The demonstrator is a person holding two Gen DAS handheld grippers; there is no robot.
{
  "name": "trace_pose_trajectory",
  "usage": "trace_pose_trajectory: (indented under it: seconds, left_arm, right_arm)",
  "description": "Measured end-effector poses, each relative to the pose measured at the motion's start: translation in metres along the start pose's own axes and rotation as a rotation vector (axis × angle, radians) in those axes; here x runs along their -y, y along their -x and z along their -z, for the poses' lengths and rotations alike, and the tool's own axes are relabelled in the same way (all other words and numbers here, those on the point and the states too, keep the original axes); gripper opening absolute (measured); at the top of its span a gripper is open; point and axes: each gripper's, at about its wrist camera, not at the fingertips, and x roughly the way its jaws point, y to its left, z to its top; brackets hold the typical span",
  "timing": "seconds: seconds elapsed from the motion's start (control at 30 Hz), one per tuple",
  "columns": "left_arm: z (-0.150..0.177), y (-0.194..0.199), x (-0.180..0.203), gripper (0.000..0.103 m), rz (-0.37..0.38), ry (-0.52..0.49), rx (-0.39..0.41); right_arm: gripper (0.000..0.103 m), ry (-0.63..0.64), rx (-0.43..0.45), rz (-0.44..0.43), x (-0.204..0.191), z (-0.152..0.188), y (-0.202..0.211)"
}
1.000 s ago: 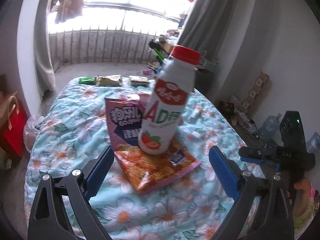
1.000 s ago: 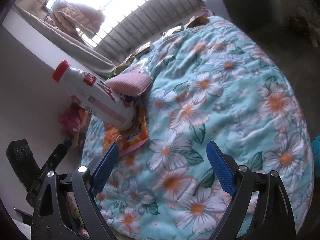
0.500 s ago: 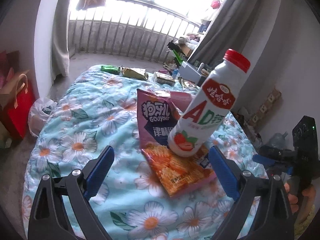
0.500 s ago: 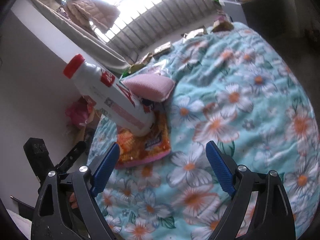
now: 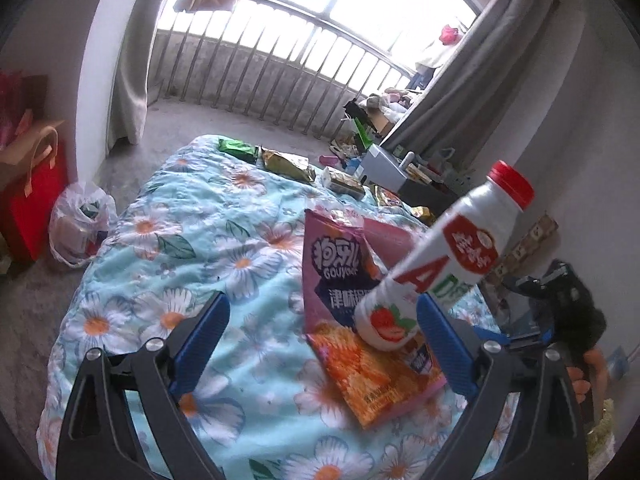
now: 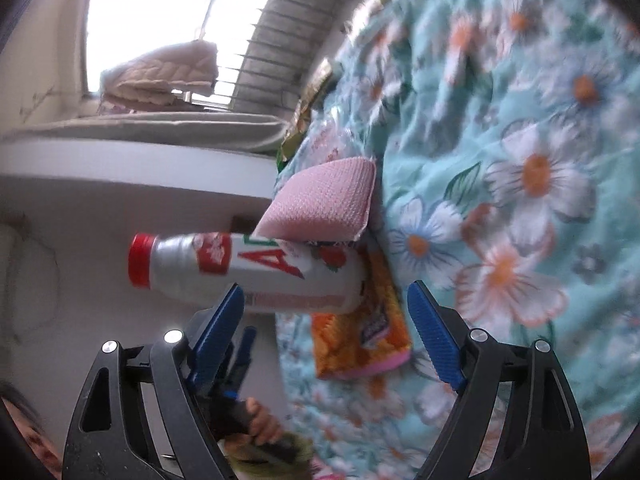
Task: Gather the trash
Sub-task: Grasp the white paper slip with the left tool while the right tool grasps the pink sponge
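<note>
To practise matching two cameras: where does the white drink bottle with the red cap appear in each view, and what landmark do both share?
Left wrist: white drink bottle right of centre, leaning right.
Right wrist: bottle left of centre, lying sideways in the picture, cap left.
Shared landmark: orange snack bag under its base.

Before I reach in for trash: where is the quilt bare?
Bare: the quilt left of the snack bag, back to the wrappers at the far edge. Crowded: the white bottle on that bag.
</note>
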Motion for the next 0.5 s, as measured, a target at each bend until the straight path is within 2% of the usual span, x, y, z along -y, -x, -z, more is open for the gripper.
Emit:
trace_pose_trajectory:
  seconds: [0.13, 0.17, 0.3, 0.4, 0.47, 0.5]
  left_arm:
    - [-0.033, -0.012, -0.015, 0.085, 0.066, 0.079, -0.038]
    - [-0.049, -0.022, -0.021, 0.085, 0.123, 0.117, -0.074]
    - [-0.088, -0.074, -0.044, 0.081, 0.252, 0.267, -0.223]
    - [-0.103, -0.115, -0.052, 0.074, 0.255, 0.302, -0.301]
    - [-0.107, -0.139, -0.053, 0.064, 0.246, 0.319, -0.35]
    - [-0.107, -0.151, -0.053, 0.062, 0.244, 0.328, -0.377]
  right_arm:
    - [0.079, -0.095, -0.042, -0.033, 0.009, -0.019, -0.017]
    - [0.079, -0.114, -0.048, -0.044, 0.011, -0.022, -0.019]
    - [0.078, -0.166, -0.081, -0.09, 0.014, -0.03, -0.029]
    - [0.077, -0.199, -0.098, -0.098, 0.017, -0.037, -0.039]
    - [0.075, -0.225, -0.107, -0.099, 0.022, -0.039, -0.042]
    - [0.073, -0.24, -0.112, -0.105, 0.024, -0.041, -0.043]
